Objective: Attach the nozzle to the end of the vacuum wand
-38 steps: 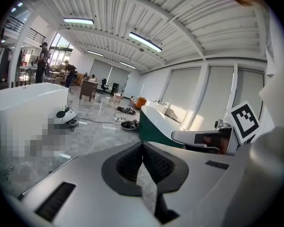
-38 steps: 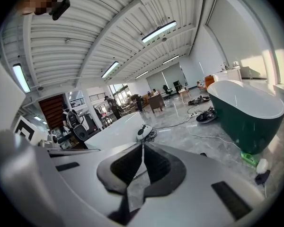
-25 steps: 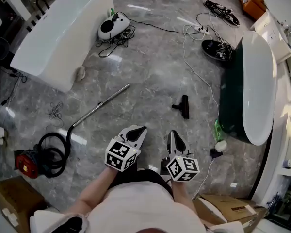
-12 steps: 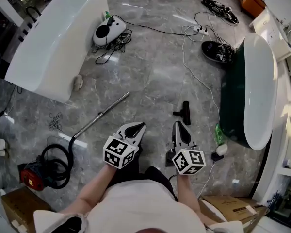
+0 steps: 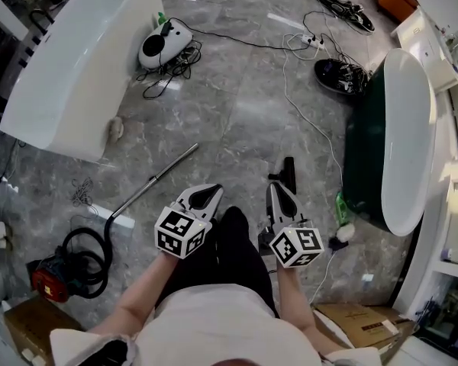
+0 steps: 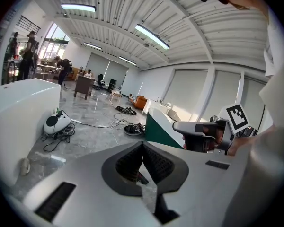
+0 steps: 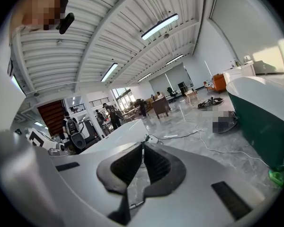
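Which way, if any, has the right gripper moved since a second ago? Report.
Yes: the right gripper has advanced toward the nozzle on the floor.

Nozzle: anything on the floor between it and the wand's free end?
Nothing visible. Only bare floor lies between the black nozzle and the metal wand tip. The white cable runs on the nozzle's other side.

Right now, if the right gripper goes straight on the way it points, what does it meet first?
Most likely the nozzle on the floor: in the head view it lies just ahead of the right gripper. Depth is unclear, so it might pass above it.
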The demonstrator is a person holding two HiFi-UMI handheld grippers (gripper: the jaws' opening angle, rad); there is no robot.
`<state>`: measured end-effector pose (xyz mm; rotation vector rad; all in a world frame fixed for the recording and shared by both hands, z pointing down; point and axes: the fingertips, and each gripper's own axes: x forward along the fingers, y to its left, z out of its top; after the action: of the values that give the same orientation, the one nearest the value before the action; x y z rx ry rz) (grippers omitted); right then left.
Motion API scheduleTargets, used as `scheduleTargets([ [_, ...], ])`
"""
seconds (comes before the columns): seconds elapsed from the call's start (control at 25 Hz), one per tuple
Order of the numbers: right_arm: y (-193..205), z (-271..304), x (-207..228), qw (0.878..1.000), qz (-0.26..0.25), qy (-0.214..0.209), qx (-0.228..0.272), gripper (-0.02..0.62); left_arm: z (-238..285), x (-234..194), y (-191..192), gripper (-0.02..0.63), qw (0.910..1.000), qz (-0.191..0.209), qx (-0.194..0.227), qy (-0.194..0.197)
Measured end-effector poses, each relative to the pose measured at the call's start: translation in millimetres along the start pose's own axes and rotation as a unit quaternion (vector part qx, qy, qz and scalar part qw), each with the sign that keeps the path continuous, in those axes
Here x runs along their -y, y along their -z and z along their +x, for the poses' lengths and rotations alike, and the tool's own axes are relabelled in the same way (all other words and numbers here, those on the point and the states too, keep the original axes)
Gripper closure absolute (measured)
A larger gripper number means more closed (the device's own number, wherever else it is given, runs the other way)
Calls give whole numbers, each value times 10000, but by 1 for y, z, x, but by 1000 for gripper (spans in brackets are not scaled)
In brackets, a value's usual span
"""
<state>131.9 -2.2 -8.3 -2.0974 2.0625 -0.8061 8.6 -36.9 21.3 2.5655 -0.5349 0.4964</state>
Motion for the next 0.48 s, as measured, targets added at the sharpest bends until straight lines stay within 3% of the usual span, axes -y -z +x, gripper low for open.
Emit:
scheduleTargets([
  [0.48,-15,32,40,9987,-224,-336,-317,571,40,-20,-23,598,9983,-339,257,-404],
])
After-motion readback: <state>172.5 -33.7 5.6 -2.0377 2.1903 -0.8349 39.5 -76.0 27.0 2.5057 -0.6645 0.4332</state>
